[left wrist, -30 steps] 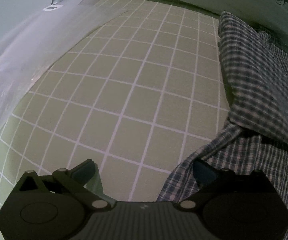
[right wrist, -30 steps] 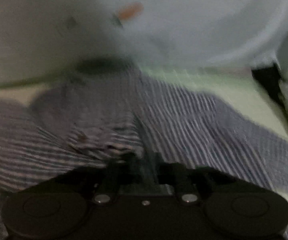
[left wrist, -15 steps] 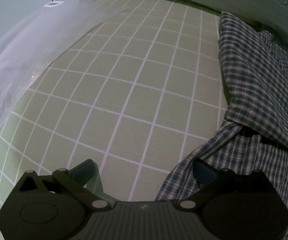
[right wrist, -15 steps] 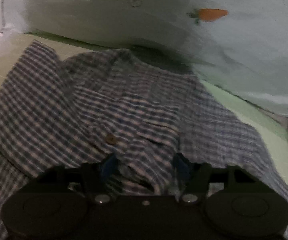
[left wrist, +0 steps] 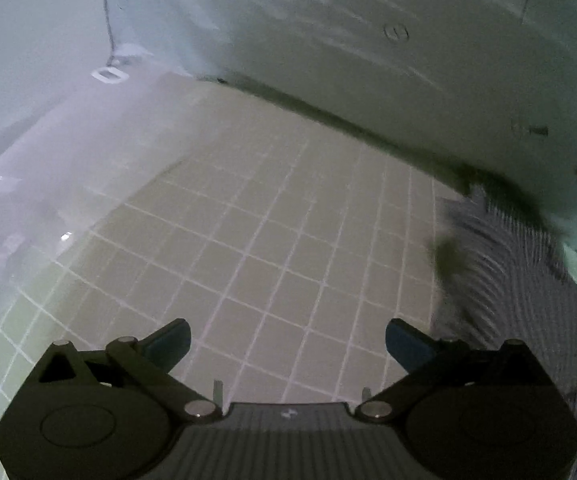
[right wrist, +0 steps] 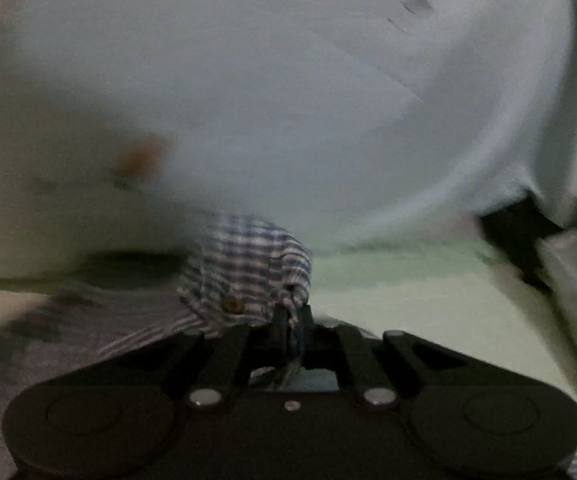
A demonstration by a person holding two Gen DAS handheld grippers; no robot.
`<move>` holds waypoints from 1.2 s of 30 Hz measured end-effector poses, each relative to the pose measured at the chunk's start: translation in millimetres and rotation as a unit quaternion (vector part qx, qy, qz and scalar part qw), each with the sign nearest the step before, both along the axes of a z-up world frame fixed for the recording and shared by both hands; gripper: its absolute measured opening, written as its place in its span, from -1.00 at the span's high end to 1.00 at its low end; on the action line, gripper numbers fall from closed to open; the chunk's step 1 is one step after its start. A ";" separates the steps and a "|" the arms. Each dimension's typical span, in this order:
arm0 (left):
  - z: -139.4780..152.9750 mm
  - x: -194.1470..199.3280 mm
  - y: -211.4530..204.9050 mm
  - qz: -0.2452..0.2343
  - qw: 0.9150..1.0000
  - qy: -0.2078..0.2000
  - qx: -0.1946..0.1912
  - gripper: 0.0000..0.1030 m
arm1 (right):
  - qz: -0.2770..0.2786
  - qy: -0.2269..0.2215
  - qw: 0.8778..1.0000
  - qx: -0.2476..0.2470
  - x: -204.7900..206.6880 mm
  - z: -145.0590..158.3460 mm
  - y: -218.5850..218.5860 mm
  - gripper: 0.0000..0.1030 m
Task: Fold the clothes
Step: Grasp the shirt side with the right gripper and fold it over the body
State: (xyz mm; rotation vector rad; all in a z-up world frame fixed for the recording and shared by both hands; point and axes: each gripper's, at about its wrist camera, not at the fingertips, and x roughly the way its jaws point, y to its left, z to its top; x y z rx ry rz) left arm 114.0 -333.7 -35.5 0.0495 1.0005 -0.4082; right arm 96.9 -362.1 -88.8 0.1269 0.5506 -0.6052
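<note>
Surroundings: green grid mat (left wrist: 272, 240) underneath; clear plastic sheet (left wrist: 28, 184) over its left edge. Pale cloth backdrop (right wrist: 288, 80) hangs along the far side, orange print (right wrist: 140, 158) on it, blurred. Dark object (right wrist: 516, 224) and grey block (right wrist: 572, 264) far right on the mat, unidentifiable.

Shirt (right wrist: 248, 264): blue-white plaid, one button (right wrist: 231, 303) visible. In the left view it lies at the right of the mat, motion-blurred.

Left gripper (left wrist: 287, 340): fingers wide apart, empty, bare mat between them; shirt just beside the right finger.

Right gripper (right wrist: 290, 320): fingers closed together, pinching a bunched fold of shirt, which stands up beyond the tips.
</note>
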 end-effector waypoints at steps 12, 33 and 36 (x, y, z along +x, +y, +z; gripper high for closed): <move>-13.6 -32.6 73.5 0.054 0.998 0.019 0.034 -0.99 | 0.001 0.028 0.999 0.036 -83.1 -10.5 63.9 -0.79; -23.4 -91.9 162.2 -0.071 0.995 0.017 0.061 -0.99 | 0.043 0.038 0.992 0.110 -190.3 -31.4 304.1 -1.00; -19.0 -98.6 173.1 -0.073 0.995 0.014 0.061 -0.99 | 0.055 0.047 0.992 0.104 -198.2 -28.0 319.1 -1.00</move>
